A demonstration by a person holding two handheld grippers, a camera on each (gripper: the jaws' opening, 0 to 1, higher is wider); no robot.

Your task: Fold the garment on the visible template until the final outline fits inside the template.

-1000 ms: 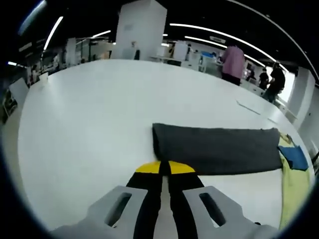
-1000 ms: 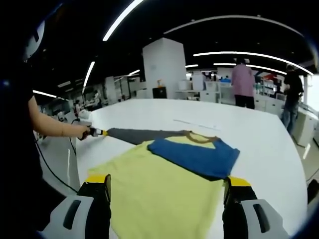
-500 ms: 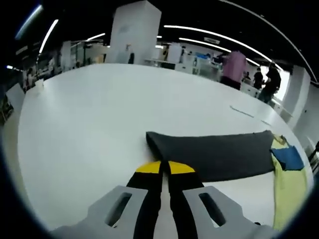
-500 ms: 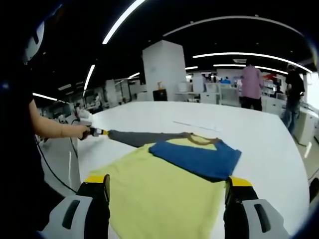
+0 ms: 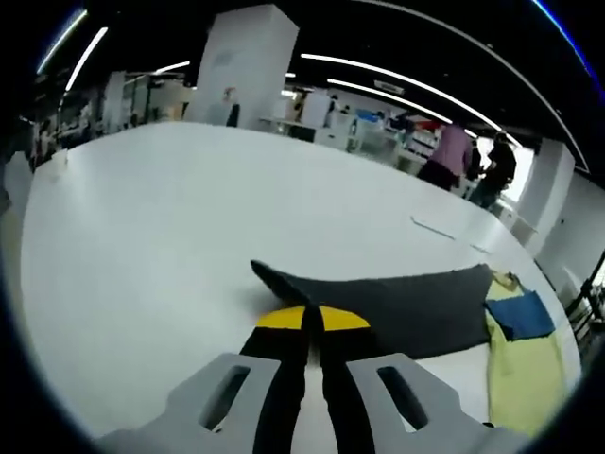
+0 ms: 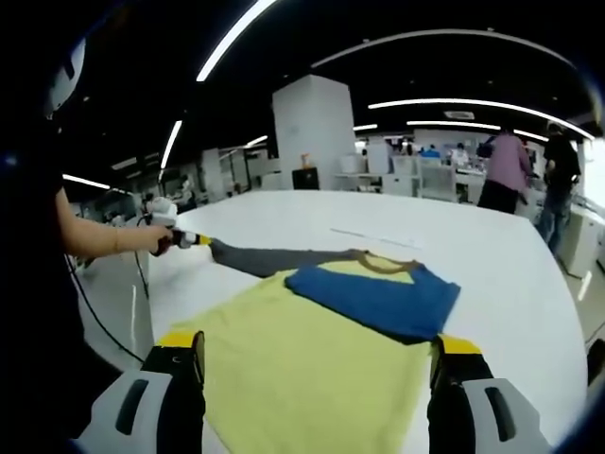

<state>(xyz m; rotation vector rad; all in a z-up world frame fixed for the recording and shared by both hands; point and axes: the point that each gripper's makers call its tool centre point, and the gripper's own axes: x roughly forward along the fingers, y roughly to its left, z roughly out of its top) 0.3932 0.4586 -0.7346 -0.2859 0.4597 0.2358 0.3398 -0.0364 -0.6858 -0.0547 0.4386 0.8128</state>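
A yellow T-shirt (image 6: 302, 355) lies flat on the white table (image 6: 492, 255), its brown collar (image 6: 383, 266) at the far side. Its blue sleeve (image 6: 378, 298) is folded over the body. The grey sleeve (image 6: 274, 257) stretches out to the left, and my left gripper (image 6: 189, 239), held by a person's hand, is shut on its end. In the left gripper view the closed jaws (image 5: 304, 318) pinch the grey sleeve (image 5: 397, 298), whose tip is lifted off the table. My right gripper (image 6: 317, 352) hovers open over the near part of the yellow body, holding nothing.
A thin white strip (image 6: 369, 236) lies on the table beyond the shirt. The table edge (image 6: 151, 312) runs along the left, where the person's arm (image 6: 104, 241) reaches in. People (image 6: 510, 170) stand at benches far behind. White tabletop (image 5: 142, 218) extends beyond the sleeve.
The left gripper has risen a little with the grey sleeve's end, which now comes up off the table into a point. The right gripper stays open over the shirt.
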